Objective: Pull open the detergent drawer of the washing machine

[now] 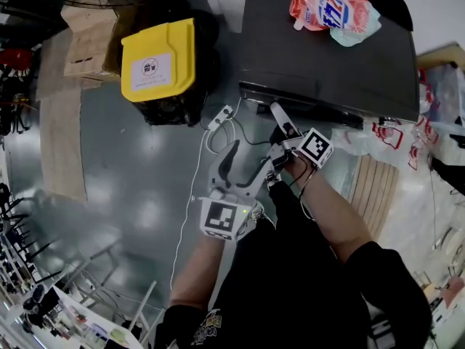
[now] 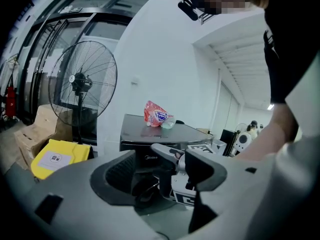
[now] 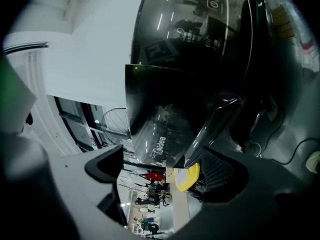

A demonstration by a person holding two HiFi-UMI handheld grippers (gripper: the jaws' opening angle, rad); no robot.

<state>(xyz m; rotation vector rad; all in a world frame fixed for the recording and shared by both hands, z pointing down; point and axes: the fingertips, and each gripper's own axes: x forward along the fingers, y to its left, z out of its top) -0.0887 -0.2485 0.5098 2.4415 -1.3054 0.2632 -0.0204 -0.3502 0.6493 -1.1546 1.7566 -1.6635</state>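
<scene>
The washing machine (image 1: 327, 57) stands on the floor ahead of the person, with a detergent refill pouch (image 1: 330, 6) lying on its dark lid. The detergent drawer (image 2: 150, 157) appears to be the glossy panel with the brand logo, at the left end of the machine's upper front. It looks shut, flush with the front.

The right tongs (image 3: 161, 156) are rolled to one side with the jaws wide apart and nothing between them. They sit close to that front edge and face the logo panel, and no contact shows. The left tongs (image 2: 167, 176) hang further back, also open and empty, pointing towards the machine with the right tongs in their line of sight.

The step in hand looks like the approach to the drawer's grip.
- The recess or lip of the drawer cannot be made out, so it is worth finding it before closing.
- One jaw should probably hook under or behind the lip, with the other on the face.
- The tongs should close firmly, since the glossy panel is likely to be slippery.
- The pull should then run straight out along the drawer's track, without twisting.
- The left tongs are best kept clear of the yellow bin (image 1: 158, 58) and the cable on the floor.
</scene>
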